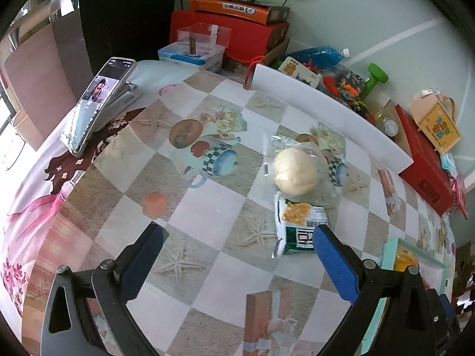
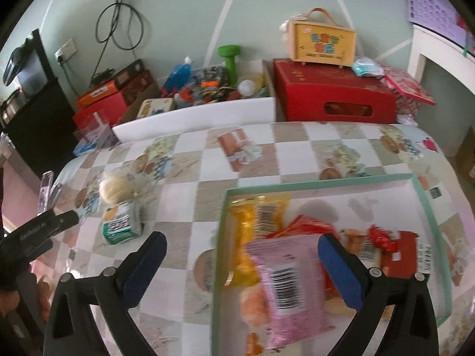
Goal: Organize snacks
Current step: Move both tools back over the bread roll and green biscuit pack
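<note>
Nearest the left gripper [image 1: 237,255] lies the green-and-white snack packet [image 1: 298,227] on the checked counter [image 1: 207,207]. It sits just off the inner face of the gripper's right-side finger, its near corner hidden behind that blue pad, so whether pad and wrapper touch cannot be told. The packet's long axis runs roughly away from the camera, in line with the fingers rather than across them. The fingers are spread wide and hold nothing; the gap between them lies to the left of the packet — so the coming move, as I judge it, calls for a shift to the right before any closing.

Just beyond the packet, touching or nearly touching its far end, is a pale round bun in clear wrap [image 1: 295,170].

The right gripper [image 2: 242,247] hovers over the teal-rimmed tray [image 2: 427,207], its fingers likewise spread and empty. Below them in the tray lie a pink packet [image 2: 285,284], a yellow packet [image 2: 252,225] and red wrapped pieces [image 2: 383,237] — blurred, so the details are unsure. From this view the green packet and bun lie well to the left of the tray, with the left gripper close beside them; the left hand is plainly nearer.

Farther back, a white board [image 1: 326,101] edges the counter, with boxes and toys behind.
</note>
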Available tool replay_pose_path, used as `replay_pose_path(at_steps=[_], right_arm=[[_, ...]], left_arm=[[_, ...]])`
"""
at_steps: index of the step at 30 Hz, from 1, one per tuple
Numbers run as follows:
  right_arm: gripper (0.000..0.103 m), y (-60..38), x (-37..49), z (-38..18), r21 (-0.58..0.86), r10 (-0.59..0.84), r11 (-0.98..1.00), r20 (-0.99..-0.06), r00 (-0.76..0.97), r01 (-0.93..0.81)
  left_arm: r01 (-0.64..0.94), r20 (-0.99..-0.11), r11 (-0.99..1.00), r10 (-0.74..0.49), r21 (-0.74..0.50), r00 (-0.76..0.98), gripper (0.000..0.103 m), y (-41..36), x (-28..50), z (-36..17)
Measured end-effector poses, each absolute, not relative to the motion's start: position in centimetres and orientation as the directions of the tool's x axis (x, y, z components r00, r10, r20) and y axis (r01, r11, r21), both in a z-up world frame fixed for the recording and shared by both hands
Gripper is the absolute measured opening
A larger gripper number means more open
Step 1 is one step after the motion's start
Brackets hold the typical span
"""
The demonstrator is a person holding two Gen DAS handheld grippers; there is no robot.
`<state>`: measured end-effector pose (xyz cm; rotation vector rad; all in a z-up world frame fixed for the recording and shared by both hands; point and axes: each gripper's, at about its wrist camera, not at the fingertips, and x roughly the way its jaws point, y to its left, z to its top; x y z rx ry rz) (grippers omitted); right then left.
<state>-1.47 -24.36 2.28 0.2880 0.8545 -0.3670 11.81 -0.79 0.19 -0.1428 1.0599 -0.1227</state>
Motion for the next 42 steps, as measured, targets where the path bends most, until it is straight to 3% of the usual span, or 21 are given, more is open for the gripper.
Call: replay_pose_path(at_steps=[14, 42], right_arm=[[0.103, -18.6, 2.2, 0.6, 0.073, -0.126, 0.951, -0.797, 0.591, 0.301], [0.103, -13.2, 9.4, -4.1, 0.034, -0.09, 0.974, -0.851, 0.518, 0.225]], left_arm=[[0.085, -0.9, 0.981, -0.196, -0.177, 0.389, 0.101, -0.9, 13.0, -2.4], [0.023, -0.927, 0.997, -0.083, -0.08, 0.367, 0.101, 3.5, 15.3, -4.4]])
